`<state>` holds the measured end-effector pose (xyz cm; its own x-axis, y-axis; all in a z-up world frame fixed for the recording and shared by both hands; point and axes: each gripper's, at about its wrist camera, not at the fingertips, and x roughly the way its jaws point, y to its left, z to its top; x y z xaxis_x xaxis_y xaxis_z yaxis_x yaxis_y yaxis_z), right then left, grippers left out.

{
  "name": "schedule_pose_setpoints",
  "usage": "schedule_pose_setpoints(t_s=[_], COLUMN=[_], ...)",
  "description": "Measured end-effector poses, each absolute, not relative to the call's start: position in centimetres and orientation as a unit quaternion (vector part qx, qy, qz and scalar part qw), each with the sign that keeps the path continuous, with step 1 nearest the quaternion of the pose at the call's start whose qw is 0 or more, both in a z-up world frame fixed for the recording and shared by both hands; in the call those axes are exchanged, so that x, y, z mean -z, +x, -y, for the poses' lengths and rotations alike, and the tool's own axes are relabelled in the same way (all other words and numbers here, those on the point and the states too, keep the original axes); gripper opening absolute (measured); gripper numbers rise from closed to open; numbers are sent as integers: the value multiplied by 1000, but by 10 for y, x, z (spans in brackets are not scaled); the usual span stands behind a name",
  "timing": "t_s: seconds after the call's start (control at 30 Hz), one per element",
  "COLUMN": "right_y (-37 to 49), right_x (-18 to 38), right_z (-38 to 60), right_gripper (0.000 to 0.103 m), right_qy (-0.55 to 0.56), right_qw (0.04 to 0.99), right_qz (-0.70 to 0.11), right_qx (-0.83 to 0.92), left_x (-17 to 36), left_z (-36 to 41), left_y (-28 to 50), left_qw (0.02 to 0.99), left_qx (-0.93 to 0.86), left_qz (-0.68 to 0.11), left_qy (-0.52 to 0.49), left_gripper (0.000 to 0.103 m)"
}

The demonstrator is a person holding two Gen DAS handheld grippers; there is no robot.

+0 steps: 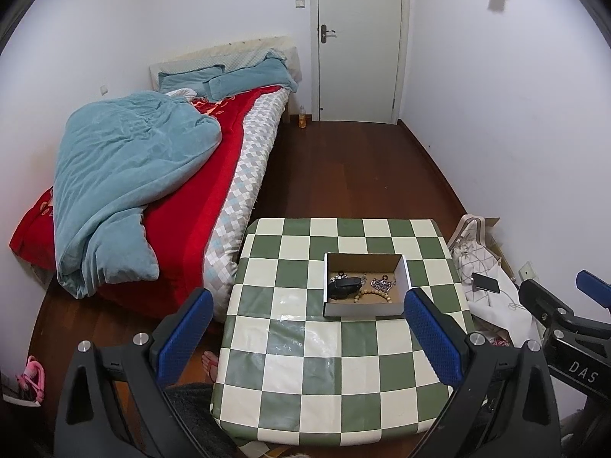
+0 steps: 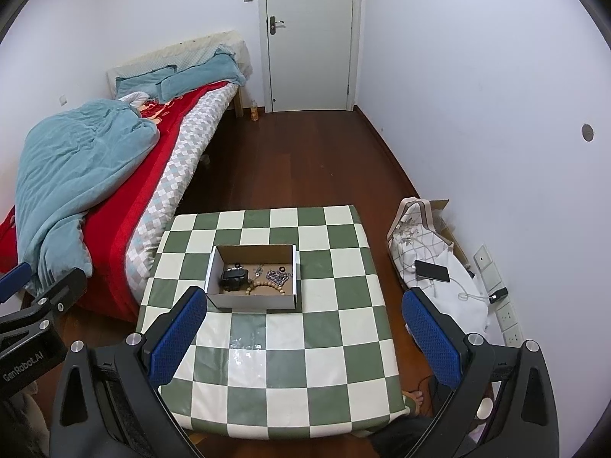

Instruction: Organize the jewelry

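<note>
A small open cardboard box (image 1: 405, 271) stands on the green-and-white checkered table (image 1: 313, 366). In it lie a black watch (image 1: 343, 287), a wooden bead bracelet (image 1: 376, 297), a silver chain piece (image 1: 383, 284) and small rings. The box (image 2: 214, 267) also shows in the right wrist view with the watch (image 2: 233, 279), beads (image 2: 267, 288) and chain (image 2: 278, 277). My left gripper (image 1: 309, 305) is open and empty, held above the table's near part. My right gripper (image 2: 305, 305) is open and empty, also short of the box.
A bed (image 1: 160, 175) with a blue duvet and red blanket stands left of the table. A white door (image 1: 359, 38) is at the far wall. A bag with a phone (image 2: 431, 271) lies on the floor to the right, by wall sockets (image 2: 504, 313).
</note>
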<state>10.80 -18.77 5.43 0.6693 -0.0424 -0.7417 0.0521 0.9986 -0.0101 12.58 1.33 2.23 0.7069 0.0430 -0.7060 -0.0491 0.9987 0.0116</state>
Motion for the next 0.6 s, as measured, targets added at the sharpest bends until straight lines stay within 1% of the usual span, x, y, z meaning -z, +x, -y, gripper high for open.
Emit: schedule_pose_setpoints(t_s=[0.6], right_y=[106], right_x=[-63], right_z=[184], right_gripper=[103], right_qy=[7], right_qw=[916], right_qz=[-402], right_qx=[20], left_x=[-30], left_z=[-17], left_y=[121], left_qw=[926], left_qx=[-26], left_qz=[-376], left_qy=[-4], left_gripper=[102])
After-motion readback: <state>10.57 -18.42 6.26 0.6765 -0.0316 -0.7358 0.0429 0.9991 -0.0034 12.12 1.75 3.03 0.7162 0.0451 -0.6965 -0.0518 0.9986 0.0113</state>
